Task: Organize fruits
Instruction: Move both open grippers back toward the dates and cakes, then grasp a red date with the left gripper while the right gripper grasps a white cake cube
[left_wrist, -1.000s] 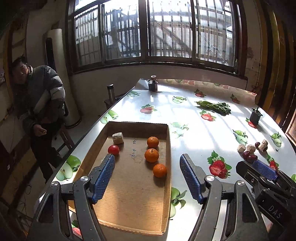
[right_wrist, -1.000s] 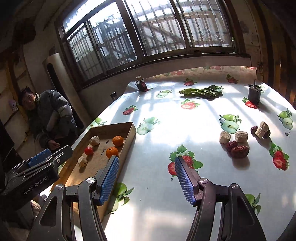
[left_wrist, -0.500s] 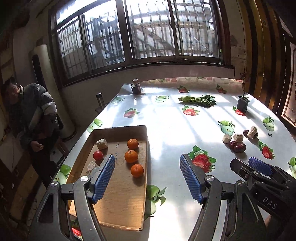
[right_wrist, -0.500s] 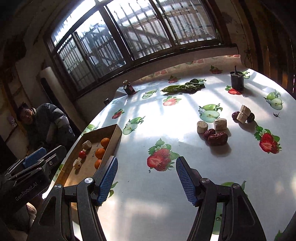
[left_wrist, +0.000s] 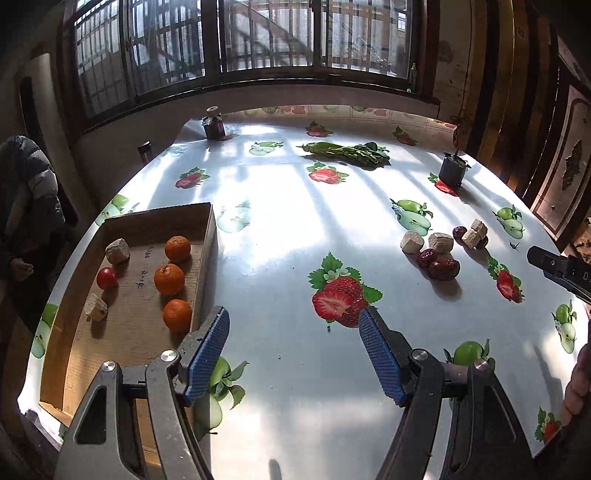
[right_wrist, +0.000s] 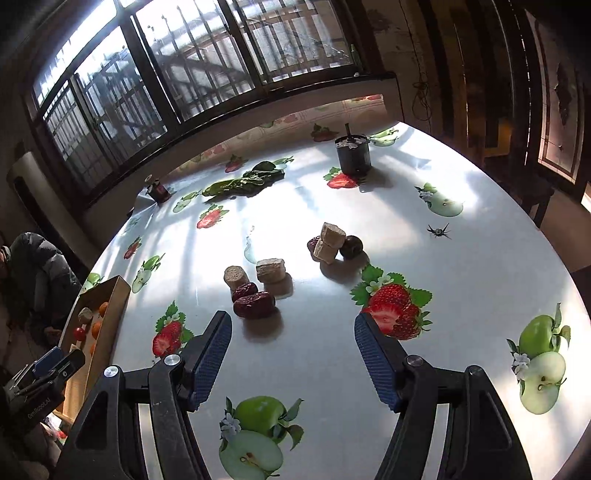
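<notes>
A cardboard tray (left_wrist: 208, 236) at the table's left holds three oranges (left_wrist: 168, 278), a red tomato (left_wrist: 106, 278) and two beige chunks (left_wrist: 117, 251). On the right of the table lie dark red dates (right_wrist: 255, 304), beige chunks (right_wrist: 270, 270) and a dark plum (right_wrist: 351, 246); the dates show in the left wrist view too (left_wrist: 443, 268). My left gripper (left_wrist: 293, 354) is open and empty, just right of the tray. My right gripper (right_wrist: 291, 358) is open and empty, just short of the dates.
A fruit-printed cloth covers the table (left_wrist: 295, 206). A bunch of green leaves (left_wrist: 347, 151), a dark pot (right_wrist: 352, 153) and a small jar (left_wrist: 213, 125) stand at the back. A seated person (left_wrist: 26, 206) is beyond the table's left edge.
Both grippers have swung right, away from the tray. The right gripper has closed in on the dates and chunks. Both stay open and empty.
</notes>
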